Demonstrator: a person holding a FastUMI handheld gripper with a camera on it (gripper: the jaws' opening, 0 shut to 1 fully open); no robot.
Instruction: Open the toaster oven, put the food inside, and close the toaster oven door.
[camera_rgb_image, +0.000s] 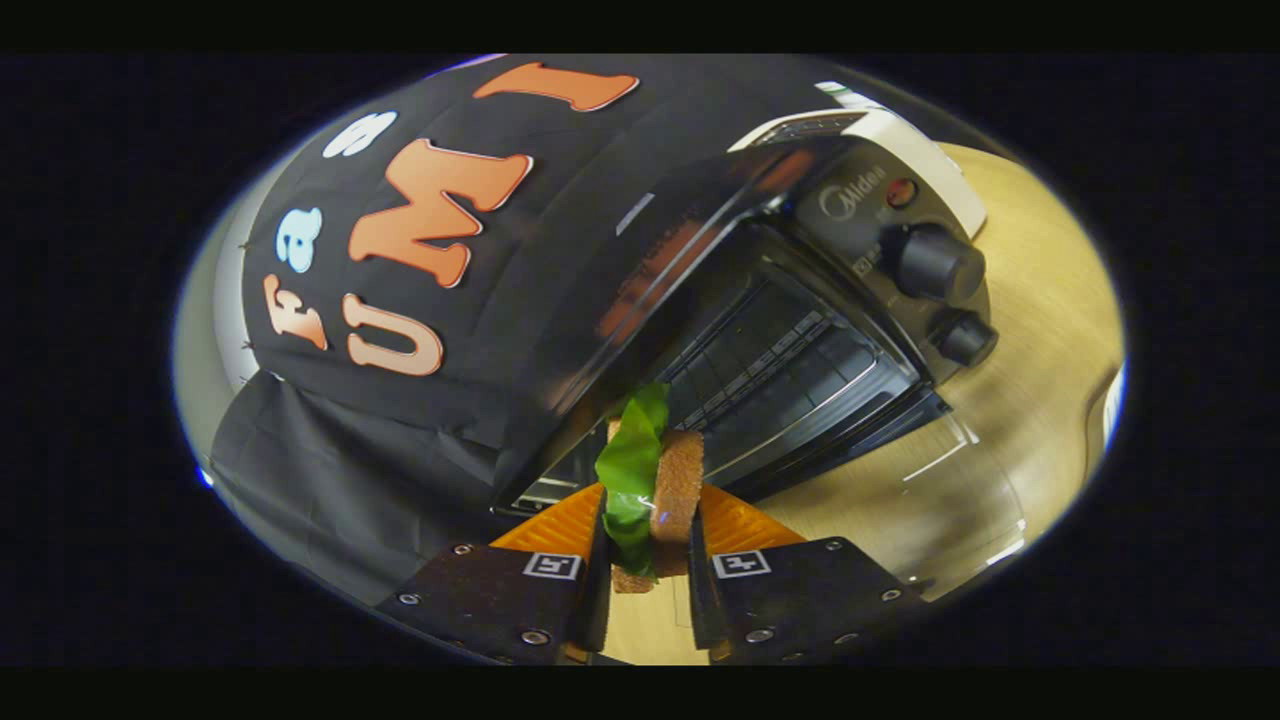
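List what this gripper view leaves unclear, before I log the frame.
- Brown-bread sandwich with green lettuce: its lower end sits hidden between the gripper fingers clamping it.
- Black toaster oven: the cavity's back is dark.
- Glass oven door: lying open on the wooden table, mostly glare.
- Two black knobs: markings too small.

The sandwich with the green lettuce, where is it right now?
In the gripper view, the brown-bread sandwich with green lettuce is clamped between the gripper fingers, just in front of the black toaster oven, whose door is open.

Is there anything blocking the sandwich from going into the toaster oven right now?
Nothing visible. The hand-held gripper is shut on the sandwich, and the toaster oven just ahead has its door open.
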